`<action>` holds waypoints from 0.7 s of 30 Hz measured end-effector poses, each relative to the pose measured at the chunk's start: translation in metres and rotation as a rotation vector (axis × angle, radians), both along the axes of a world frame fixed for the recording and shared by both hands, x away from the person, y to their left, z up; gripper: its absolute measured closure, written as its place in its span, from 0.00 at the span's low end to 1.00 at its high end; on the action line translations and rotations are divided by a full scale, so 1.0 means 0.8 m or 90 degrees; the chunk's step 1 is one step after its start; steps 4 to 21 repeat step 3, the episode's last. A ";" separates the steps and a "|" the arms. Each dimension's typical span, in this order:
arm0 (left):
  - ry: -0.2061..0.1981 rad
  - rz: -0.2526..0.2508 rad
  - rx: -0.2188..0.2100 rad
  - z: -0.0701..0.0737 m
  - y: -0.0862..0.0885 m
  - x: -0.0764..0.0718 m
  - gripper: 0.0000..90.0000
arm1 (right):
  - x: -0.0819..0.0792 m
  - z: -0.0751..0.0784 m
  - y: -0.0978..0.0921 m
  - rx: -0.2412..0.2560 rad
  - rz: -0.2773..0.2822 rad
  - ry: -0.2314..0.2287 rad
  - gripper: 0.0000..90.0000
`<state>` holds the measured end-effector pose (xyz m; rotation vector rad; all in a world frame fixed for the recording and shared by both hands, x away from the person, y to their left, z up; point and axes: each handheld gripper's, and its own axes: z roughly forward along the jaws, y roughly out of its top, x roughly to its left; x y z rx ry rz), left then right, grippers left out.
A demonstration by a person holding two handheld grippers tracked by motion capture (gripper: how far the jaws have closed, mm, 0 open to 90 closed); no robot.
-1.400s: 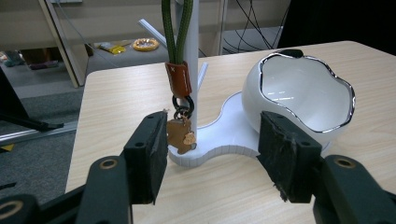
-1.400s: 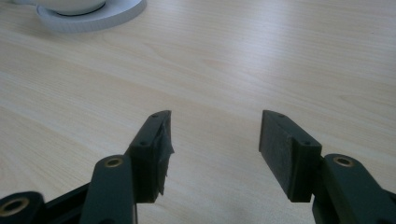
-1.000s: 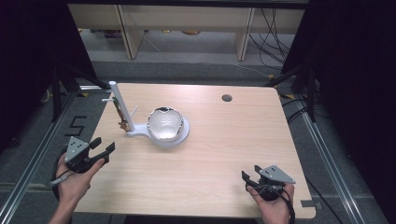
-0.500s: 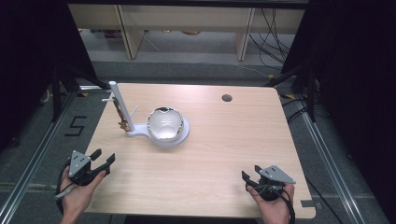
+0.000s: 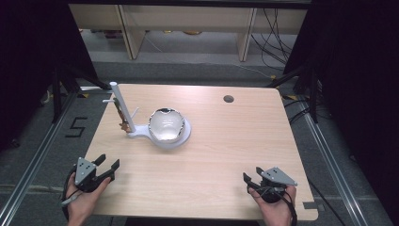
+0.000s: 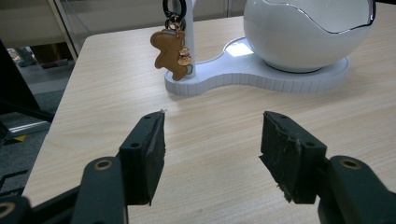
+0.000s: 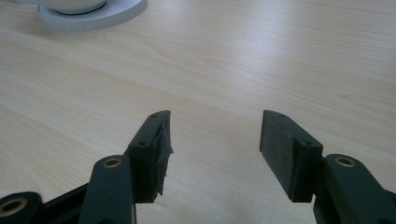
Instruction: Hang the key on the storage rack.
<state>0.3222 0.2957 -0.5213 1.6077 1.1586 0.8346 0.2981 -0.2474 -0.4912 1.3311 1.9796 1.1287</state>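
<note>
Tongs on both sides stand wide open and hold nothing: left tongs point(image 5: 107, 167) at the near left edge of the wooden worktop point(image 5: 226, 141), right tongs point(image 5: 249, 181) at its near right corner, with the rubber pad edges visibly frayed in both gripper views. Far left on the worktop, a white stand point(image 6: 243, 74) carries an upright post point(image 5: 121, 106), its top cut off in the left gripper view, and a glossy rounded bowl point(image 5: 166, 125). A brown bear-shaped keyring point(image 6: 170, 53) hangs vertically from a black ring on the post; its detail is unreadable in the high view.
</note>
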 end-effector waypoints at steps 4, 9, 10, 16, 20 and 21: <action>0.000 -0.004 -0.003 -0.002 0.000 0.001 0.44 | 0.000 0.000 0.000 0.002 0.003 0.002 0.49; 0.000 -0.004 -0.003 -0.002 0.000 0.001 0.44 | 0.000 0.000 0.000 0.002 0.003 0.002 0.49; 0.000 -0.004 -0.003 -0.002 0.000 0.001 0.44 | 0.000 0.000 0.000 0.002 0.003 0.002 0.49; 0.000 -0.004 -0.003 -0.002 0.000 0.001 0.44 | 0.000 0.000 0.000 0.002 0.003 0.002 0.49; 0.000 -0.004 -0.003 -0.002 0.000 0.001 0.44 | 0.000 0.000 0.000 0.002 0.003 0.002 0.49; 0.000 -0.004 -0.003 -0.002 0.000 0.001 0.44 | 0.000 0.000 0.000 0.002 0.003 0.002 0.49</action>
